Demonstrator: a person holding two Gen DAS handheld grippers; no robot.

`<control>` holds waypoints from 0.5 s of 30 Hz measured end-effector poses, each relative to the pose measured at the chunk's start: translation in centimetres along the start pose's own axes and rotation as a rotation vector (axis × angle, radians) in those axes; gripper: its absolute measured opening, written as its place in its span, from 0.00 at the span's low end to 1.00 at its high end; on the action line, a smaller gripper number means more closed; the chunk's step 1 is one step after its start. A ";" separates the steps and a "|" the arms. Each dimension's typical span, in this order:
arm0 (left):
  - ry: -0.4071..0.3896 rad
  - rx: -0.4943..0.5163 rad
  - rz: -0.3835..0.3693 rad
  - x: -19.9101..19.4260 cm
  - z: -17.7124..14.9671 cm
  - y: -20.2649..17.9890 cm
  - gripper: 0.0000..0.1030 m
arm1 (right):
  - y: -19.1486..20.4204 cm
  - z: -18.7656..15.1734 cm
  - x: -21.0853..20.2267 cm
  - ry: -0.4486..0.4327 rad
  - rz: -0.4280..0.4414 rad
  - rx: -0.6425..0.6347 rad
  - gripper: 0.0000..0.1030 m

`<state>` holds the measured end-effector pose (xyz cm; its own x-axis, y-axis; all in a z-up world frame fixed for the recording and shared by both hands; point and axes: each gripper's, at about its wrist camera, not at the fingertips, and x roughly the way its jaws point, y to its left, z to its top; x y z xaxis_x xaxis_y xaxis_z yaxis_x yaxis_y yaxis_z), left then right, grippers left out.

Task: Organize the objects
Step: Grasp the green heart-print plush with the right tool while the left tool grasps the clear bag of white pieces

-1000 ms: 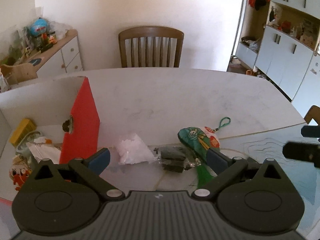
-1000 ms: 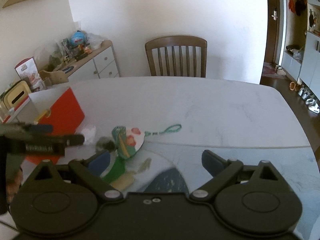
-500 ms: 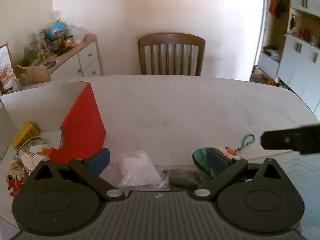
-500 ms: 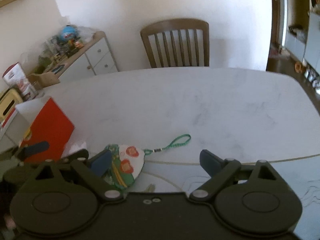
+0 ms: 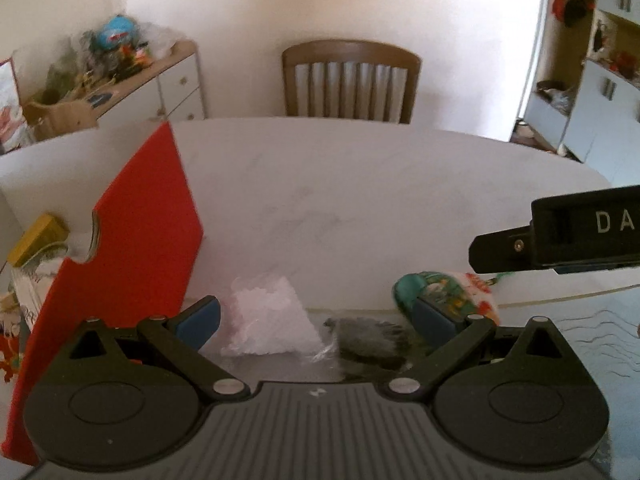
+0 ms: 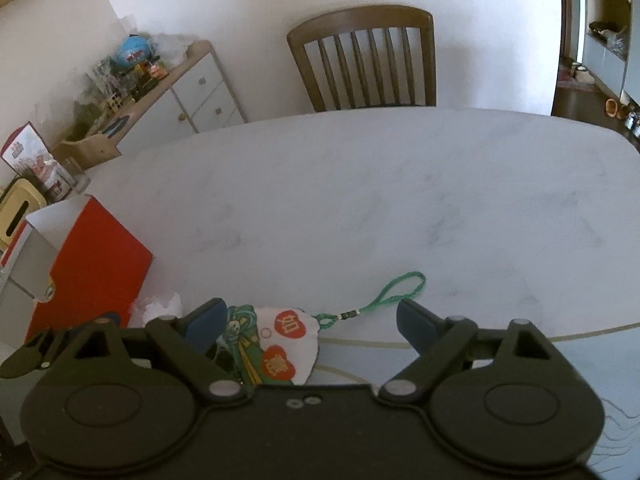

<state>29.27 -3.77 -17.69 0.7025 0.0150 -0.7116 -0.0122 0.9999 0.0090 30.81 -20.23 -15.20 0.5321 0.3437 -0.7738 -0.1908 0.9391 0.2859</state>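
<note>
On the white marble table (image 6: 400, 200) lie a crumpled white plastic bag (image 5: 268, 320) and a dark fuzzy item (image 5: 372, 340). Both sit between the open fingers of my left gripper (image 5: 314, 316). A green, white and red fabric charm (image 6: 280, 344) with a green cord loop (image 6: 384, 298) lies between the jaws of my right gripper (image 6: 310, 316), close to its left finger. Those jaws are closing, with the pads still off the charm. The charm (image 5: 448, 292) shows beside the left gripper's right finger too. An open red-sided box (image 5: 132, 240) with several items inside stands at the left.
A wooden chair (image 5: 348, 80) stands at the table's far side. A cluttered sideboard (image 5: 160, 76) runs along the left wall, and cabinets (image 5: 600, 120) stand at the right. The right gripper's black body (image 5: 560, 236) juts in from the right. A clear patterned mat (image 5: 600, 320) covers the near table edge.
Both grippers have come lower and closer to the table. The right one slid left until the charm lay between its jaws. The bag and dark item now sit nearer the left gripper's fingers.
</note>
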 end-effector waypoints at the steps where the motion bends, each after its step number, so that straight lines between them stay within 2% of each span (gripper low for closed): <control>1: 0.004 0.001 0.003 0.2 0.0 0.1 1.00 | 0.0 0.0 0.3 0.007 -0.004 0.011 0.88; 4: 0.014 -0.006 0.014 0.8 -0.1 0.3 1.00 | 0.2 0.0 1.4 0.032 -0.003 0.049 0.84; 10: 0.035 -0.045 0.004 1.7 0.3 0.7 0.99 | 0.6 -0.4 3.1 0.076 -0.012 0.098 0.83; 15: 0.061 -0.087 -0.011 2.3 0.2 1.1 0.98 | 0.7 -0.7 4.1 0.125 -0.005 0.134 0.77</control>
<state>31.05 -2.62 -19.17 0.6580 0.0009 -0.7530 -0.0684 0.9959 -0.0586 32.27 -18.13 -18.54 0.4243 0.3446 -0.8374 -0.0719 0.9347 0.3482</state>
